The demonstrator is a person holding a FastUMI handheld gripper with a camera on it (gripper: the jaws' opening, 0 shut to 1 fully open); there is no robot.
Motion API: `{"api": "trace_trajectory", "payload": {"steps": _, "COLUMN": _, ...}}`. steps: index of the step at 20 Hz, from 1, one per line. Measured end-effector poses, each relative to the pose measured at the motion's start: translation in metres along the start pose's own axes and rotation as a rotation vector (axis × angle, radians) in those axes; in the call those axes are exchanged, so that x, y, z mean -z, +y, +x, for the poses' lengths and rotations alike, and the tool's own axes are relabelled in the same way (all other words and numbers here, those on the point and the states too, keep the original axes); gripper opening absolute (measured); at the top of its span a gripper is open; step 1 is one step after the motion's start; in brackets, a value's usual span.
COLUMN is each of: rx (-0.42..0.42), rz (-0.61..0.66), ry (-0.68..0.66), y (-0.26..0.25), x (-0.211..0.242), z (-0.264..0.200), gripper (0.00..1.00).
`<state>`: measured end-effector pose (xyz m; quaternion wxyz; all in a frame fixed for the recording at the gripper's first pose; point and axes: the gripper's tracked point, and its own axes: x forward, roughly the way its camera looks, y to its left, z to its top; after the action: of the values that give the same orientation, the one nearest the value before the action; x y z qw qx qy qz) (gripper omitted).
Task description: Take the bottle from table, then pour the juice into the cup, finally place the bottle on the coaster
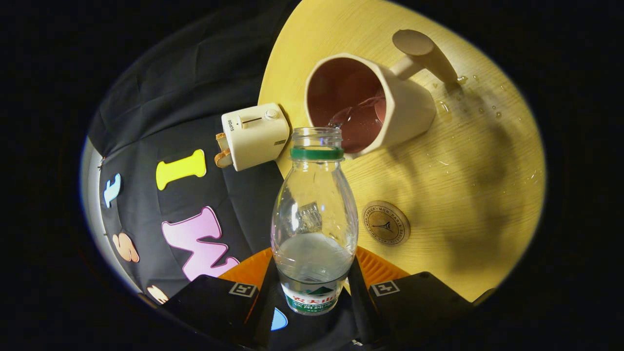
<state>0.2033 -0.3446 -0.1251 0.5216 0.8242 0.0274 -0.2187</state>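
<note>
My gripper [314, 280] is shut on a clear plastic bottle [314, 219] with a green neck ring and no cap; both fingers press its lower body. The bottle is tilted, its open mouth at the rim of a cream cup [375, 105] with a dark red inside and a thick handle. A thin clear stream runs from the mouth into the cup, where liquid is pooling. Some liquid is left in the bottle's lower part. A round cork coaster [385, 222] lies on the wooden table [468, 195], just right of the bottle and on the near side of the cup.
A small cream toaster [253, 135] stands at the table's edge, left of the cup and close to the bottle's neck. Water drops [460, 80] dot the wood beside the cup's handle. The black cloth wall hangs beyond the table's edge.
</note>
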Motion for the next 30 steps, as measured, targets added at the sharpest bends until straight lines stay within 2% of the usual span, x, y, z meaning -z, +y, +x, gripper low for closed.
{"api": "trace_trajectory", "payload": {"steps": 30, "rx": -0.071, "rz": 0.451, "ry": -0.007, "y": 0.054, "x": -0.014, "z": -0.011, "gripper": 0.7}}
